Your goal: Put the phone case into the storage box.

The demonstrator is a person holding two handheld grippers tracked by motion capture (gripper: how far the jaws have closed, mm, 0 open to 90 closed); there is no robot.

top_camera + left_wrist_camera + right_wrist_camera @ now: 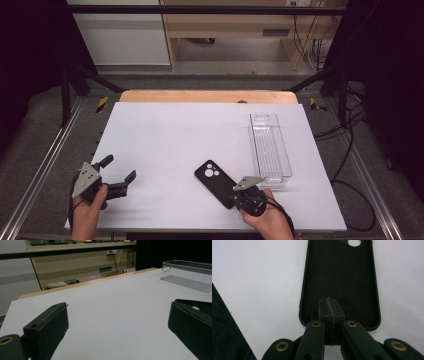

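The right tool (329,312), its 2 jaws pressed together, rests on the near end of the phone case (216,183) lying flat on the bench (165,135), likely to pin or drag it, while the left tool (116,174) waits released nearby.

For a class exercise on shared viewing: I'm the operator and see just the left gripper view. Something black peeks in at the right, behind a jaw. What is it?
Observer: A black phone case, lying flat on the white table.
Operator: Where's the other gripper?
Observer: The right gripper is at the case's near end, its jaws shut together over the case's inner face.
Operator: And the clear box, how does it lie?
Observer: The clear box is long and narrow, to the right of the case and apart from it. It looks empty.
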